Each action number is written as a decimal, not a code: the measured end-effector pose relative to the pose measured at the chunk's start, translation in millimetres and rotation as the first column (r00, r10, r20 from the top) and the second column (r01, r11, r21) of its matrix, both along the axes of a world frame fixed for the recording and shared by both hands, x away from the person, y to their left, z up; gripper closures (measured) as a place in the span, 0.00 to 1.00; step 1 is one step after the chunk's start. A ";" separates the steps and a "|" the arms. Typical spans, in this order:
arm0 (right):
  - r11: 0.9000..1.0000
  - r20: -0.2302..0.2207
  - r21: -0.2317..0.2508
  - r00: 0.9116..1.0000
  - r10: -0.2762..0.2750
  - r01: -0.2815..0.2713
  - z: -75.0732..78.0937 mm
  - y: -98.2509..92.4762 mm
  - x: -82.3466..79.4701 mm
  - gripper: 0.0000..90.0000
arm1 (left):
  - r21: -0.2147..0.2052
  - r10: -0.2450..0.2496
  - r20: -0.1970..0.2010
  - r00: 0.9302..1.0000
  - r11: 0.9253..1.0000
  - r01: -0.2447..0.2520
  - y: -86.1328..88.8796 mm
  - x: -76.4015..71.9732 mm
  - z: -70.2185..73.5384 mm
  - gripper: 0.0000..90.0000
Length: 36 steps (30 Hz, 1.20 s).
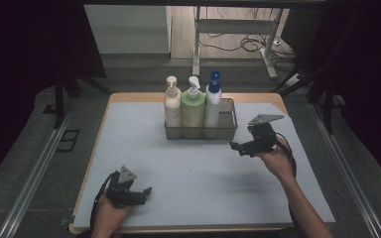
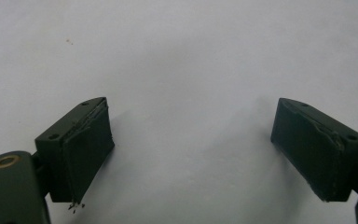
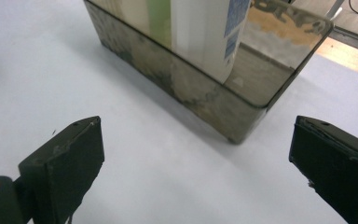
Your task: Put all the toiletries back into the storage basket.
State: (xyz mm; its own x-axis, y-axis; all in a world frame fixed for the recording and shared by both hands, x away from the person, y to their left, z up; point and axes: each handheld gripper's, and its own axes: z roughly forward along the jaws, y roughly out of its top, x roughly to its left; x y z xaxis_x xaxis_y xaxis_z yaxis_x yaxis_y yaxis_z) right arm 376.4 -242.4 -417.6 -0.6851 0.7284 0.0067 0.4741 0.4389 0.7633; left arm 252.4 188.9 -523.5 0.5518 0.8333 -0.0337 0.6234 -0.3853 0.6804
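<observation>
Your left tool (image 1: 146,191) rests low on the tabletop (image 1: 193,198), jaws spread, pinching nothing. Your right tool (image 1: 234,146) sits just beside the bin (image 1: 228,133), near its right front corner, jaws spread wide and empty. Three bottles stand upright in the bin: cream (image 1: 172,101), green (image 1: 192,106), white (image 1: 212,101). Placing looks done; next, I'd judge, draw the right tool clear without nudging the bin.
</observation>
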 end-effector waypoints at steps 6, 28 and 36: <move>1.000 -0.006 -0.007 1.000 -0.001 0.001 -6.1 -7.1 -12.2 0.03 | 0.000 0.000 0.000 1.000 1.000 0.000 0.0 0.0 0.0 0.13; 0.999 -0.055 -0.004 0.998 -0.041 0.041 -66.9 -41.8 -60.8 0.04 | 0.001 0.000 0.002 1.000 1.000 0.000 -0.1 -0.1 -0.1 0.13; 0.998 -0.101 -0.030 0.993 -0.057 0.054 -97.8 -48.9 -63.9 0.04 | 0.001 0.000 0.002 1.000 1.000 0.000 -0.1 -0.1 -0.1 0.13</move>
State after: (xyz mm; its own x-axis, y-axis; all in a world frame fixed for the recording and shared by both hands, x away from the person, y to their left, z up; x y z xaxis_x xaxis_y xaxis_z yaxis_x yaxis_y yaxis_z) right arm 312.6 -291.3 -515.4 -0.6403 0.7662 0.0540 0.5733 0.4298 0.6976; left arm 252.3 188.8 -523.7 0.5519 0.8333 -0.0321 0.6220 -0.3857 0.6814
